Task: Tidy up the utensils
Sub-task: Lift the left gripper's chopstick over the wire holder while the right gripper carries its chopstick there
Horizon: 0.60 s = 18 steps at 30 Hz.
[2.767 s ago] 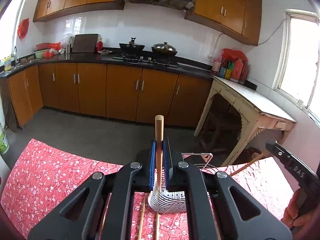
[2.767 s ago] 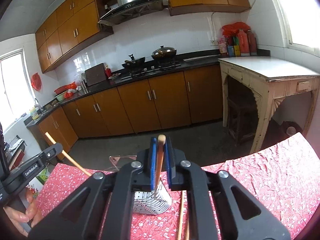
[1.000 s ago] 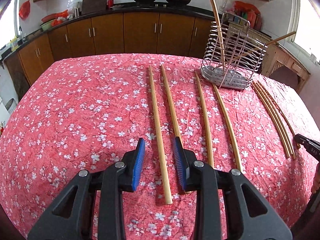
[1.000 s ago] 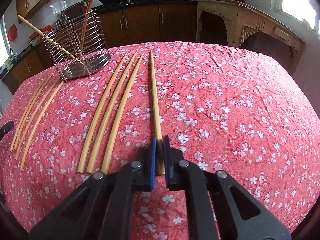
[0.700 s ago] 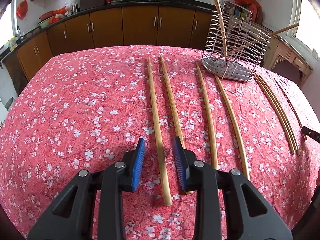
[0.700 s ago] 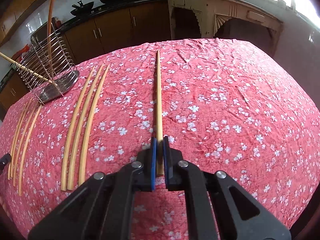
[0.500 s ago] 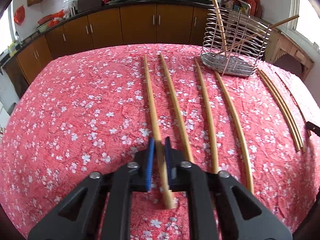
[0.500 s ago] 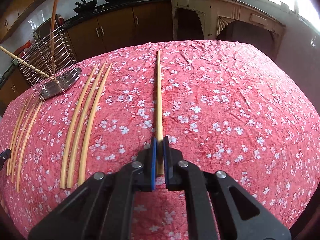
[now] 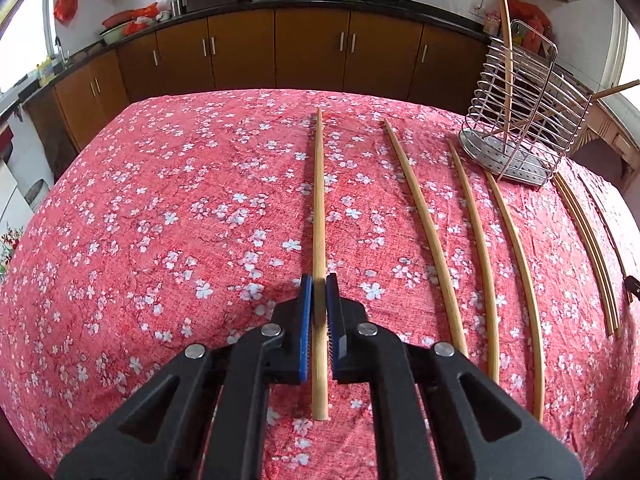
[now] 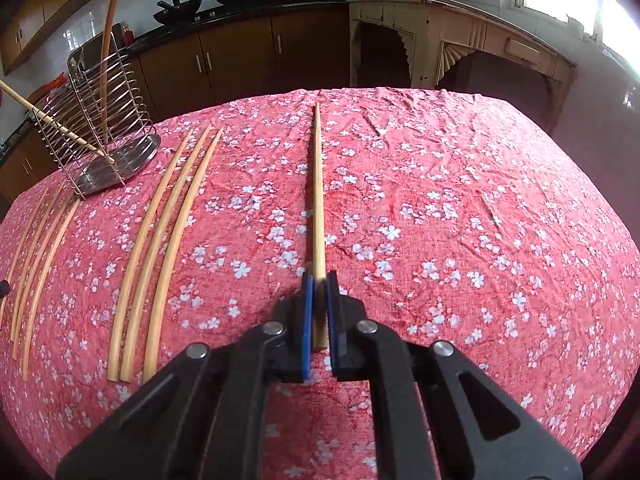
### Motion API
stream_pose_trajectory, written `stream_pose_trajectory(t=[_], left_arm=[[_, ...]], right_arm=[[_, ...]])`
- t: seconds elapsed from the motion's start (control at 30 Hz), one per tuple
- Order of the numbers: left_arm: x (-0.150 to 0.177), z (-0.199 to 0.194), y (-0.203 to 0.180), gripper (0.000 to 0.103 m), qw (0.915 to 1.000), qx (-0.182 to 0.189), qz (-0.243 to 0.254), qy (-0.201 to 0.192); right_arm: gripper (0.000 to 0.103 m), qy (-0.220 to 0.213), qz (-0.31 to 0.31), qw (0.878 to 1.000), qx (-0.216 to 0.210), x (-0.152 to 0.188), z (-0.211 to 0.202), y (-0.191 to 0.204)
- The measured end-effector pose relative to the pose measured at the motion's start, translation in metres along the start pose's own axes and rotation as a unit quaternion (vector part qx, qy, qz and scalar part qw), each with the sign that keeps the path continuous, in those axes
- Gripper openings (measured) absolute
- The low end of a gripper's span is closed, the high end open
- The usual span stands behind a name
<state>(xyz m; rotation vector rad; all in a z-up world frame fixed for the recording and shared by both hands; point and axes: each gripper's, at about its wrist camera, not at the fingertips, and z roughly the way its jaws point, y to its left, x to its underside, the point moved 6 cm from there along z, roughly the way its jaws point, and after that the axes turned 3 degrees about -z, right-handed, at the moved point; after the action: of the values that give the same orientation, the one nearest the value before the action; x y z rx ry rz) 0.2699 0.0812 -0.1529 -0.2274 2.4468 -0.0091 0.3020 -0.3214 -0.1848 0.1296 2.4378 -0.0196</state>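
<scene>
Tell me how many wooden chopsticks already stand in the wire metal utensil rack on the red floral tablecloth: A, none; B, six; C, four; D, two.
D: in the right wrist view the wire metal utensil rack holds just two wooden chopsticks, one upright and one leaning out to the side.

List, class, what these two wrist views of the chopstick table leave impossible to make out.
- Left wrist: held chopstick blurs between the left gripper pads.
- Right wrist: right gripper blocks its chopstick near the end.
- Right wrist: wire holder bars hide the contents.
- Both: hands out of frame.
</scene>
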Motion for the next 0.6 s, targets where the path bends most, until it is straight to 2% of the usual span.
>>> stream_pose_trajectory(t=[0.3, 0.6], left_arm=[[0.002, 0.001, 0.009, 0.008, 0.9998, 0.015, -0.012, 0.000], [0.014, -0.007, 0.002, 0.008, 0.9997, -0.001, 0.024, 0.002]], right_arm=[[0.008, 0.000, 0.004, 1.000, -0.004, 0.002, 0.000, 0.000], [0.008, 0.001, -0.005, 1.000, -0.003, 0.013, -0.007, 0.005]])
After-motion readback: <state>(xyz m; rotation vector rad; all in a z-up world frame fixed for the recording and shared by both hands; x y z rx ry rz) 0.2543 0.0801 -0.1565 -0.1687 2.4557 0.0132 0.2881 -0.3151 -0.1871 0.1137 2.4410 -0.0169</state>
